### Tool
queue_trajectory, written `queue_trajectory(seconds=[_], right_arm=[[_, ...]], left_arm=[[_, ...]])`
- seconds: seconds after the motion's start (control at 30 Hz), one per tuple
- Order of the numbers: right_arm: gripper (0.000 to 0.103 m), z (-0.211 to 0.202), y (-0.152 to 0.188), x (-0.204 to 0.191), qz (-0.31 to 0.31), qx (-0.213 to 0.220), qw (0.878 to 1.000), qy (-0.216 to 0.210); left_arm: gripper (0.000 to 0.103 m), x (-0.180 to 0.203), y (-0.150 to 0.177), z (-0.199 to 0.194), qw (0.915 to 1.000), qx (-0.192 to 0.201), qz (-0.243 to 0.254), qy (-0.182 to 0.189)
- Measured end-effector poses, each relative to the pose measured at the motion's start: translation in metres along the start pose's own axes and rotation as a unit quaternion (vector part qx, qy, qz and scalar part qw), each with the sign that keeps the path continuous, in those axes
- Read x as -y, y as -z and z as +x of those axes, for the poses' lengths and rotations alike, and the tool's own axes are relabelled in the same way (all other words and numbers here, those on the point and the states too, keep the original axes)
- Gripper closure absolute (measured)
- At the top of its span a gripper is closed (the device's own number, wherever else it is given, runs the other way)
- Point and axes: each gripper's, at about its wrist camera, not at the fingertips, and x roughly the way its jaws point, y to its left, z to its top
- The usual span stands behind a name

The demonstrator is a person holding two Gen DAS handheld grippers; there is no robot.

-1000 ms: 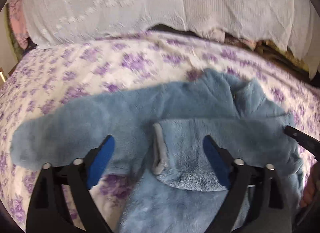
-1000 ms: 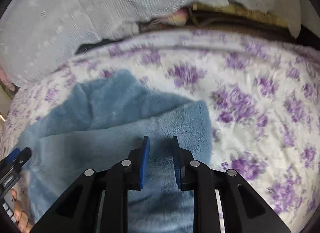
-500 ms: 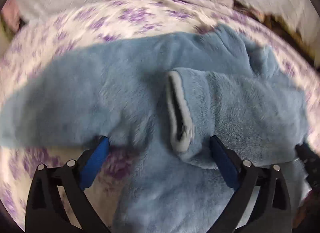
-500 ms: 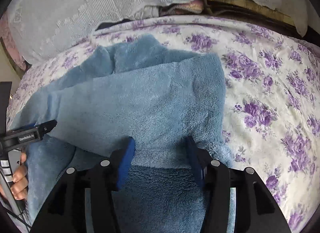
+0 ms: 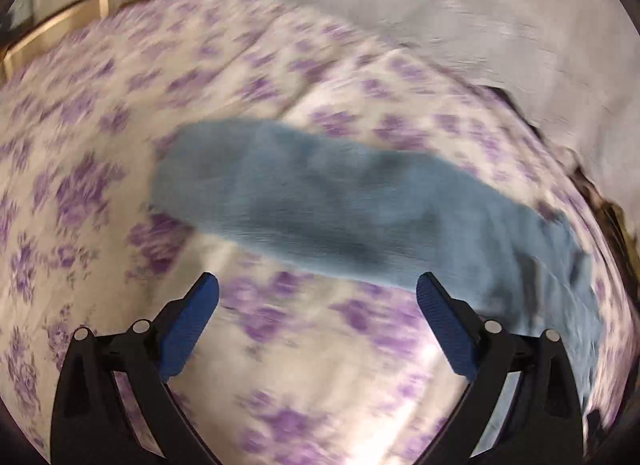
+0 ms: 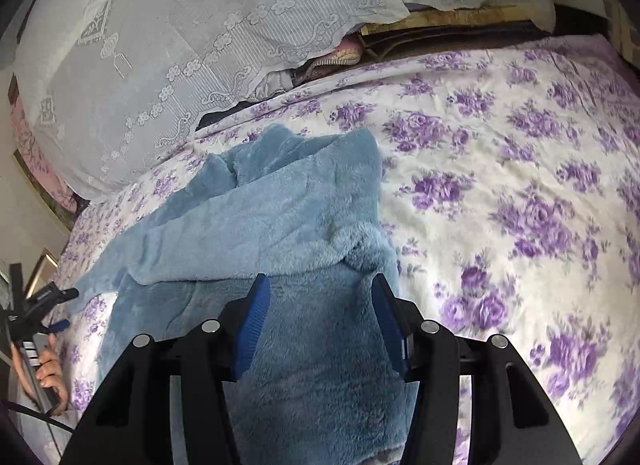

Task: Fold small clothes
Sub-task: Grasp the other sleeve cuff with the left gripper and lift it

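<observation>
1. Fleece top (image 6: 280, 225), fluffy and blue, lies spread on the flowered bedspread (image 6: 520, 185). One sleeve (image 5: 320, 205) stretches flat out to the side; the other is already folded across the chest.
2. Left gripper (image 5: 318, 315) hangs over bare bedspread just short of that outstretched sleeve, its jaws spread wide with nothing between them. This view is blurred, so I cannot tell the cuff's exact edge.
3. To my eye, the step in hand is bringing this sleeve in over the body. The grab seems best made near the cuff end, so the whole length follows instead of bunching in the middle.
4. The pile looks thick and slippery. A deep bite across both layers of the sleeve should hold better than a nip at the fuzz.
5. Lifting only just clear of the bed, then laying the sleeve straight across, would likely keep the finished fold from dragging open.
6. Right gripper (image 6: 318, 323) sits low over the lower body of the top. Its jaws have just been opening, now part-way apart, fleece beneath them but unpinched.
7. It could steady the folded part while the left pulls.
</observation>
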Motion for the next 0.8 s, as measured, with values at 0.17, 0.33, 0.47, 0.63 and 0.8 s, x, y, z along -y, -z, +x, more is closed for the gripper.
queue_trajectory(seconds=[0.17, 0.33, 0.47, 0.63, 0.8], right_arm=[[0.050, 0.008, 0.006, 0.007, 0.016, -0.012, 1.000, -0.002], [0.050, 0.010, 0.008, 0.007, 0.018, -0.013, 1.000, -0.010], [0.050, 0.013, 0.009, 0.007, 0.018, -0.016, 1.000, -0.011], [0.050, 0.012, 0.009, 0.007, 0.017, -0.013, 1.000, -0.012], [0.050, 0.010, 0.007, 0.005, 0.015, -0.008, 1.000, -0.009]], left_arm=[[0.006, -0.023, -0.018, 0.017, 0.9973, -0.030, -0.047, 0.048], [0.022, -0.042, -0.033, 0.024, 0.9918, -0.019, -0.088, 0.091], [0.080, -0.056, -0.035, 0.036, 0.9893, -0.032, -0.107, 0.095], [0.093, -0.043, -0.034, 0.012, 0.9934, -0.009, -0.071, 0.090], [0.094, 0.004, -0.029, -0.023, 0.9972, 0.032, 0.019, 0.065]])
